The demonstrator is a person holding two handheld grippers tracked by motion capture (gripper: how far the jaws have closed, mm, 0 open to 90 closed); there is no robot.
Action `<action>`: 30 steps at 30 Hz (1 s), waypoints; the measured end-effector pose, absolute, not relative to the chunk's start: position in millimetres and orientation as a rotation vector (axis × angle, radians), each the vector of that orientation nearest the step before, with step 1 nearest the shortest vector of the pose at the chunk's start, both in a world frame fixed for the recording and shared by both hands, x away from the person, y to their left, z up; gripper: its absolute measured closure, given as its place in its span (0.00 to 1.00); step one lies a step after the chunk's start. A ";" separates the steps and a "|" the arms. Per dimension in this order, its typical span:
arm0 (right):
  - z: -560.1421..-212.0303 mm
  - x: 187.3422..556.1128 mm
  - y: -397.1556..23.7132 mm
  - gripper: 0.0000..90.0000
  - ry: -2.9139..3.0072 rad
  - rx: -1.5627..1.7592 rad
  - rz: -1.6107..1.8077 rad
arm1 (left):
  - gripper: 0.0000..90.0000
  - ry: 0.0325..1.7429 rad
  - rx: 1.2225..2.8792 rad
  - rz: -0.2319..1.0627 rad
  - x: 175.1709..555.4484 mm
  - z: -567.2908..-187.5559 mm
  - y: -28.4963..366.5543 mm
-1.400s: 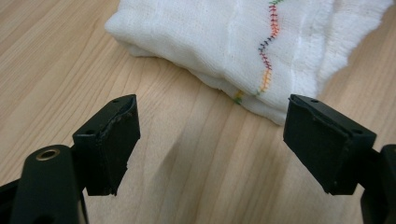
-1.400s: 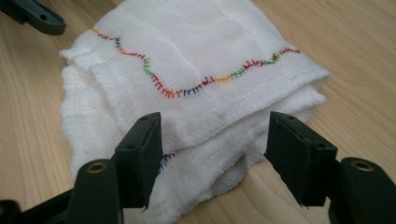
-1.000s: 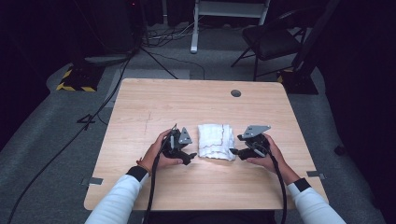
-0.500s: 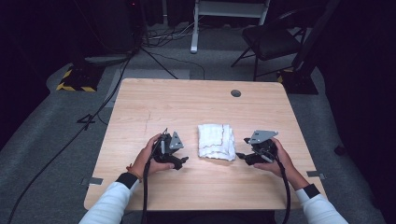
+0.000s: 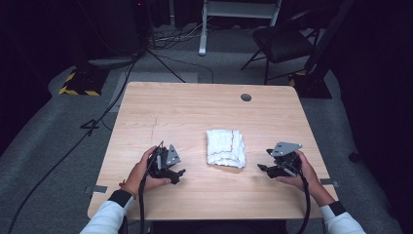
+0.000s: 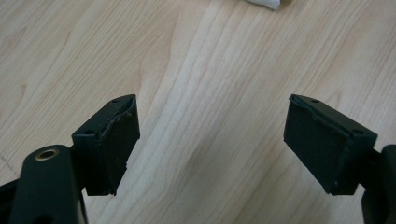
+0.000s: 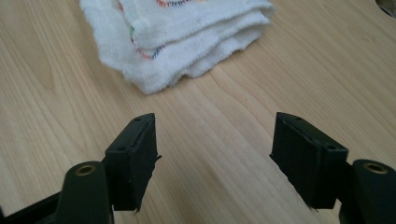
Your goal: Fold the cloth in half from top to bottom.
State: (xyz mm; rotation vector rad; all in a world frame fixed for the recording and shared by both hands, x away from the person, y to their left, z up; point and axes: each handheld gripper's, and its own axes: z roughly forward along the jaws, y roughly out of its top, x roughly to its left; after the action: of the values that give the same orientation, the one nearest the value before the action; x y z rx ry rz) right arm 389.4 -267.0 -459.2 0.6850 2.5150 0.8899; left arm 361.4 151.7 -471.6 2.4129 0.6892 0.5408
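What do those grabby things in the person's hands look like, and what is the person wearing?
Both tongs, left and right, are black, each topped by a grey three-cornered plate and trailing a black cable. Their jaws are flat black blocks with screw holes. The person wears white sleeves with dark cuffs.

folded cloth [image 5: 225, 148] lies on the table [image 5: 195, 112], between left tool [image 5: 179, 174] and right tool [image 5: 263, 166]

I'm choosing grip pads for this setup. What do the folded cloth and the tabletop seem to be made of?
Cloth: looks like soft white cotton terry; fuzzy looped pile, limp folded layers, coloured stitched lines near one edge. Tabletop: pale wood grain with a smooth matt finish; whether solid wood or a printed laminate is hard to tell, though its evenness hints at laminate.
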 end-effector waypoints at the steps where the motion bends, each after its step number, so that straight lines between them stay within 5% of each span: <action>1: -460.6 387.8 -269.6 0.35 2.517 0.687 0.877 | 0.21 0.688 2.416 0.544 359.7 -472.2 152.9; 30: -489.3 355.1 -377.9 0.29 2.391 1.061 0.902 | 0.21 0.860 2.336 0.438 341.6 -493.9 225.4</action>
State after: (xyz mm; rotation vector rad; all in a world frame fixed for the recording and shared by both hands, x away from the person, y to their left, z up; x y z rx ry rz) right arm 355.1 -377.9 -489.3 1.0615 2.3910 0.9019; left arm 341.6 225.4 -493.9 2.3356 0.8599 0.4375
